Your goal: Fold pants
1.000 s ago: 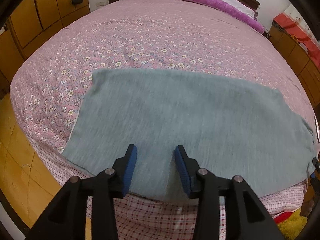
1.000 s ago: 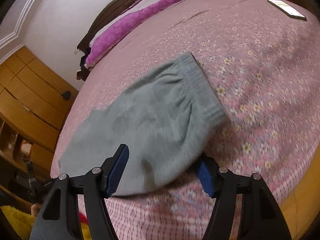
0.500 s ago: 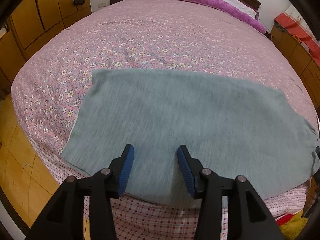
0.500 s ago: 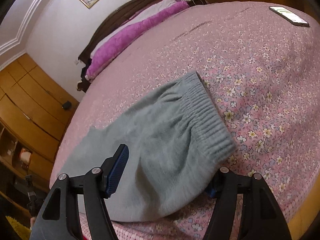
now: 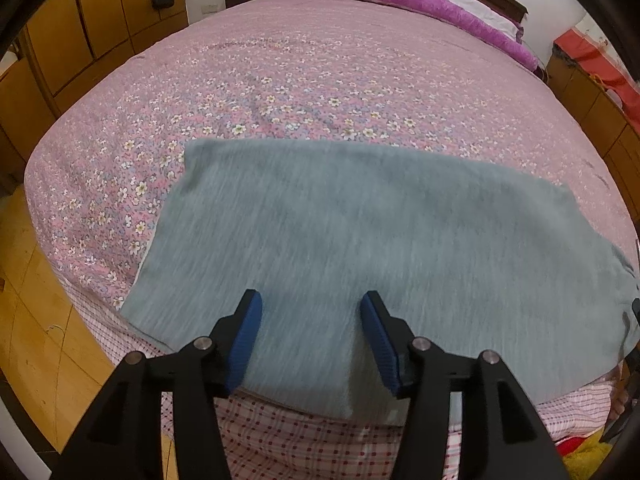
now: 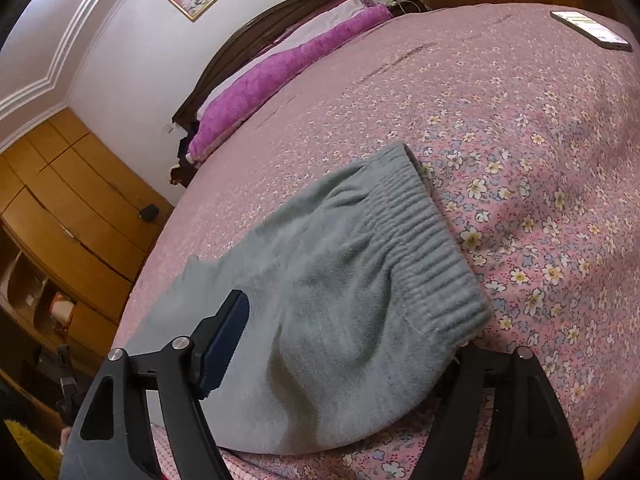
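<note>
Folding well, I judge, means pinching the near hem cleanly before lifting. The grey pants (image 5: 360,248) lie flat on the bed (image 5: 320,80), their near edge between the spread jaws of the left gripper (image 5: 311,340). The right gripper (image 6: 344,360), jaws also apart, straddles the ribbed waistband (image 6: 424,248). No containers show.

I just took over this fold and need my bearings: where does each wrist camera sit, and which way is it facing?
Left wrist: behind the left gripper, low at the bed's near edge, facing the headboard over the leg end of the pants; both open fingers show.
Right wrist: behind the right gripper, facing diagonally toward the pillow across the waistband; left finger shows, right is hidden under cloth.
Shared: pants, bed, pillow.
</note>
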`<state>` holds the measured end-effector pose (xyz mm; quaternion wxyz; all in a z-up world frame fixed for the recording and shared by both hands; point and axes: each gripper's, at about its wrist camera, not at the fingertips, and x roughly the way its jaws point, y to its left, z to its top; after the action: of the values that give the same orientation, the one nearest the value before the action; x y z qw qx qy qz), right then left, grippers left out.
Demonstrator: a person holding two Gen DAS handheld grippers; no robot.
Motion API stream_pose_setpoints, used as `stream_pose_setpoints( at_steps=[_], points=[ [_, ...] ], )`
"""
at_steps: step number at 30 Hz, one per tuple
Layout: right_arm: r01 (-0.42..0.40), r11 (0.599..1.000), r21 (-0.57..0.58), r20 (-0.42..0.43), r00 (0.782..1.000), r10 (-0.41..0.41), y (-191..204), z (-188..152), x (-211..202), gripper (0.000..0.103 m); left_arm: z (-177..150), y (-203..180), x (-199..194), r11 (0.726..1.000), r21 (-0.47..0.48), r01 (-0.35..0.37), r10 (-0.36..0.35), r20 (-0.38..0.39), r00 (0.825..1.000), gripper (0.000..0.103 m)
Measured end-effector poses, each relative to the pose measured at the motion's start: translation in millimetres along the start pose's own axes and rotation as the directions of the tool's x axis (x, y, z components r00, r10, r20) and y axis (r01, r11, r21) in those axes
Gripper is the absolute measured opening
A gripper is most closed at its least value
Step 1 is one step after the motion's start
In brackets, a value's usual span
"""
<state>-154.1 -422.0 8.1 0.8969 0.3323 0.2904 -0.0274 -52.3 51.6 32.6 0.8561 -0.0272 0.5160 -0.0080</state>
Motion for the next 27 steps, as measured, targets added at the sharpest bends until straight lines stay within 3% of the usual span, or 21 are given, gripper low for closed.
stream_pose_setpoints(
  at_steps=[12, 14, 16, 18, 23, 27],
  points=[
    [0.052, 0.998, -0.029, -0.003, 0.999, -0.052, 20.2, -6.0, 8.7, 0.069, -2.0, 2.5, -2.5, 1.0, -0.01, 0.02, -0.02, 0.01, 1.0, 0.055],
    [0.094, 0.995, -0.042, -0.002, 0.996, -0.094, 25.5, -6.8, 9.8, 0.061, -2.3, 2.3, -3.8, 1.0, -0.012, 0.022, -0.022, 0.012, 1.0, 0.055],
    [0.146, 0.987, -0.068, -0.003, 0.989, -0.147, 29.7, -8.5, 11.0, 0.043, -3.2, 1.4, -5.6, 1.0, -0.011, 0.022, -0.022, 0.014, 1.0, 0.055],
    [0.155, 0.985, -0.069, -0.002, 0.988, -0.156, 28.7, -9.9, 9.8, 0.034, -3.9, 1.3, -6.5, 1.0, -0.011, 0.022, -0.022, 0.016, 1.0, 0.055],
    [0.15, 0.987, -0.063, -0.007, 0.989, -0.151, 32.8, -8.1, 4.3, 0.017, -4.3, 0.6, -8.4, 1.0, -0.011, 0.019, -0.019, 0.015, 1.0, 0.055],
    [0.159, 0.97, -0.181, 0.023, 0.987, -0.158, 58.3, -7.3, -4.4, 0.006, -3.7, 0.8, -11.8, 1.0, -0.009, 0.004, -0.004, 0.017, 1.0, 0.055]
  ],
)
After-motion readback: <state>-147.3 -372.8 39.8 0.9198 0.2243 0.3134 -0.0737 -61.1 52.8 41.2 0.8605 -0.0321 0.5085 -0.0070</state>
